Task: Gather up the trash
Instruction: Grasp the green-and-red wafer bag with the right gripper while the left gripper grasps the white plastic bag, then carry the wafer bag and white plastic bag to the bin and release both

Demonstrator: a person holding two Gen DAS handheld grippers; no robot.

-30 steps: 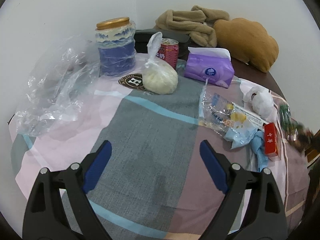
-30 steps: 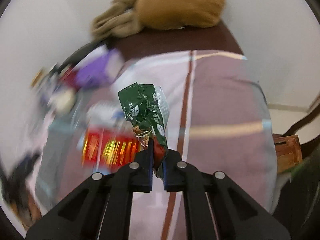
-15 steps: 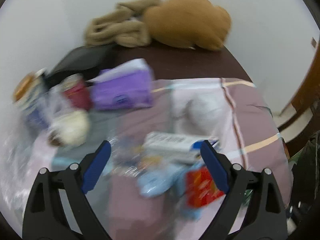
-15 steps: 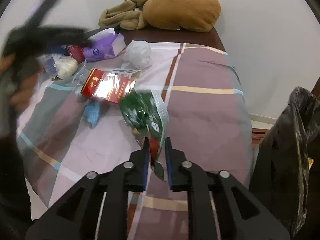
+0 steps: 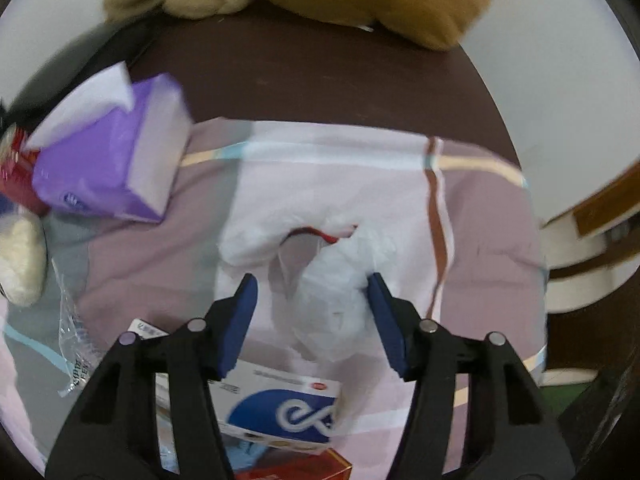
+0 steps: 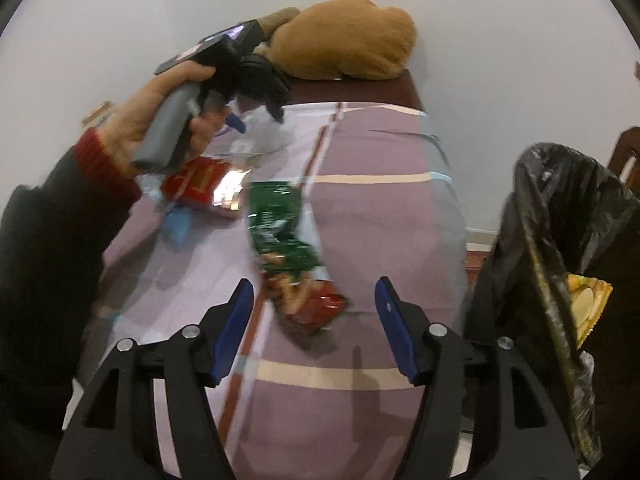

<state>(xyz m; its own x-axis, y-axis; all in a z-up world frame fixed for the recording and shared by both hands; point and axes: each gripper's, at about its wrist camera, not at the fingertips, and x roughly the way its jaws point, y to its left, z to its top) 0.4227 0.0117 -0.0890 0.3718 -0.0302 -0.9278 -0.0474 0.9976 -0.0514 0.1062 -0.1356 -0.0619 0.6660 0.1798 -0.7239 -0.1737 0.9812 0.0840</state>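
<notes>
The left gripper [image 5: 312, 312] is closing around a crumpled white bag [image 5: 336, 304], its right pad seeming to touch it while the left pad stands clear. The bag is lying near the middle of the table's striped cloth [image 5: 480, 240], with a purple tissue pack [image 5: 108, 160] toward the far left edge. The right gripper [image 6: 314, 328] is opening, its pads apart, and a green-and-red snack wrapper [image 6: 288, 256] is sitting between them untouched. A black trash bag [image 6: 560, 248] is hanging open off the table's right edge.
</notes>
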